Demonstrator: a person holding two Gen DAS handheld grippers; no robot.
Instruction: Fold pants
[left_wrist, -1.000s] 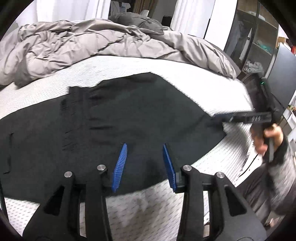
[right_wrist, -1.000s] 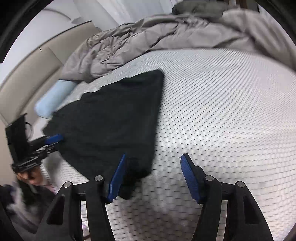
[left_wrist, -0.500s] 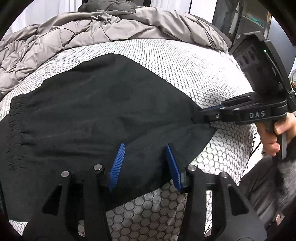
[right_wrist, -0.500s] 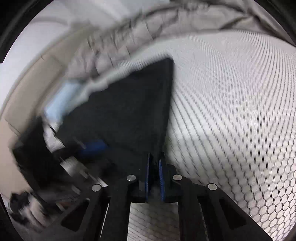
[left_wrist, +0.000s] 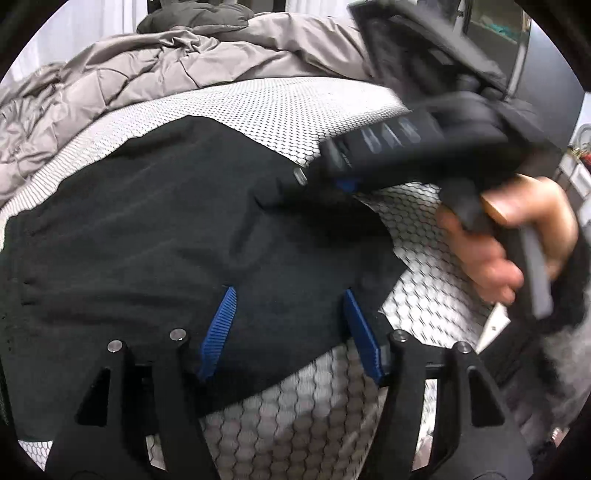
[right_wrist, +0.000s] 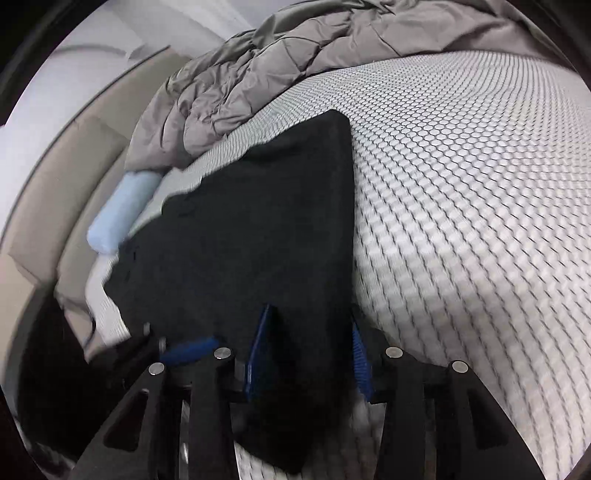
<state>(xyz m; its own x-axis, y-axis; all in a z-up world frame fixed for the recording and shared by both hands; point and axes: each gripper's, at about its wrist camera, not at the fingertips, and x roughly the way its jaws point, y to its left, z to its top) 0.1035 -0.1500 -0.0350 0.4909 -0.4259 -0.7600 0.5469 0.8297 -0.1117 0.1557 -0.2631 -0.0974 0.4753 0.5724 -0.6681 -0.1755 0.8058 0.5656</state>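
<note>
Black pants (left_wrist: 166, 229) lie flat on the white mesh-patterned bed (left_wrist: 295, 110). My left gripper (left_wrist: 290, 317) hovers low over their near edge. Its jaws are opening, and the blue pads stand wide with cloth under them, not pinched. My right gripper (left_wrist: 317, 181), blurred and held by a hand (left_wrist: 517, 229), points at the pants' right side. In the right wrist view the pants (right_wrist: 258, 221) run away from my right gripper (right_wrist: 308, 350). Its jaws are opening with dark cloth between the parted pads. A blue pad (right_wrist: 188, 350) of my left gripper shows beside it.
A bunched grey duvet (left_wrist: 147, 74) fills the far side of the bed (right_wrist: 461, 184), with a dark garment (left_wrist: 192, 18) on top. A pale blue bolster (right_wrist: 122, 214) lies by the beige headboard (right_wrist: 55, 184). A dark cabinet (left_wrist: 546, 55) stands at the right.
The right gripper clamped on the pants' edge half a second ago and has now come apart. It swung in over the pants. My left gripper moved closer and its pads spread wider.
</note>
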